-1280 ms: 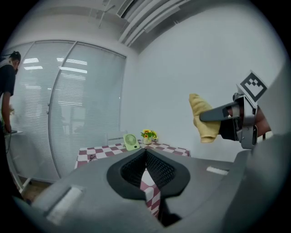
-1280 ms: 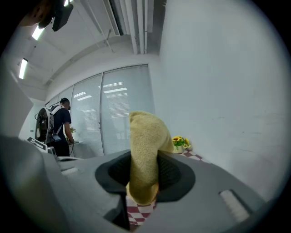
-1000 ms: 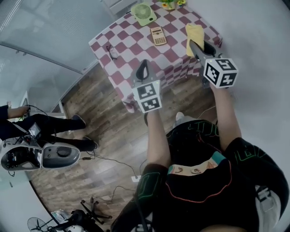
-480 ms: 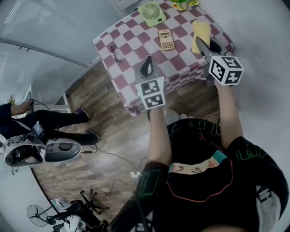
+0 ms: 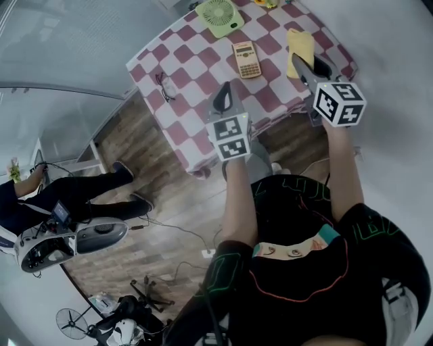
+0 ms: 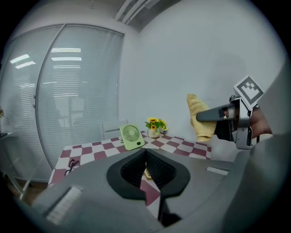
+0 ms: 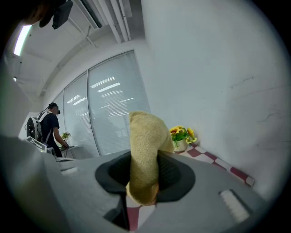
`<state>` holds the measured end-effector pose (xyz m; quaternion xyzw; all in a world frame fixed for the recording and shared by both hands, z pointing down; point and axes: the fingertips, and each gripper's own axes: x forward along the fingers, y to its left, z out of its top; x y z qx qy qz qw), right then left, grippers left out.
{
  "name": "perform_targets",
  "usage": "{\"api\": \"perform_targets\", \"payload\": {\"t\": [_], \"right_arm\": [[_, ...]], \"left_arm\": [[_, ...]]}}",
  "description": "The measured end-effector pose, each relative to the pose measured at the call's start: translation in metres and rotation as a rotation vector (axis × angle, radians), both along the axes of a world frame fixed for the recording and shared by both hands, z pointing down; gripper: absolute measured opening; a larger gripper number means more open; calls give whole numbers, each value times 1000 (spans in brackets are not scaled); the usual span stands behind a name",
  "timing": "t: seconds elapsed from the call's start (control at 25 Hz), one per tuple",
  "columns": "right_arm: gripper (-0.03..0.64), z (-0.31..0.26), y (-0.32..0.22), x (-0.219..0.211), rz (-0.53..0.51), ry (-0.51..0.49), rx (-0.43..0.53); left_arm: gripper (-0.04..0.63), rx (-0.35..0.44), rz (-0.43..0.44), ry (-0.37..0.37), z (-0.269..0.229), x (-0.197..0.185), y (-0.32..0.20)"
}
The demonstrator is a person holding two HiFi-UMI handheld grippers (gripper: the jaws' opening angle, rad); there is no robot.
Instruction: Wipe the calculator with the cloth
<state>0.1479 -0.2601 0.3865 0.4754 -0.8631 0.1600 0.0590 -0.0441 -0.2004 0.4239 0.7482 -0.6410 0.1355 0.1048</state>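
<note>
Checkered desk (image 5: 189,67) was seen ahead of the person. Right tool (image 5: 302,65) was held over the desk's right side, clamped on the yellow cloth (image 5: 300,44). The cloth was folded through the jaws and lifted clear of the desk. Left tool (image 5: 222,94) was held above the near edge, jaws pressed together, nothing gripped. Green fan (image 5: 220,13) was stood at the far side. Calculator (image 5: 246,59) was laid flat mid-desk, between the two tools, touched by neither. Glasses (image 5: 164,84) were laid near the left edge.
</note>
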Motion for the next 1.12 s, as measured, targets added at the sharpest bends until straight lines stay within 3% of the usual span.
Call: {"api": "perform_targets", "payload": {"t": [0.36,0.6,0.8,1.12], "right_arm": [[126,41,-68,-33,-72,143,-45],[127,69,-95,-68,-174,266,-80],[126,93,-115,-96,-294,477,-62],[127,122,-138,-118,-416,695,-68]], "left_arm": [[11,-81,4,30,38,-29,-66],[11,-125,50,72,56,-24,-96],[11,-172,60,106,76,-34,-115],[11,-167,78,173,86,-39,-143]]}}
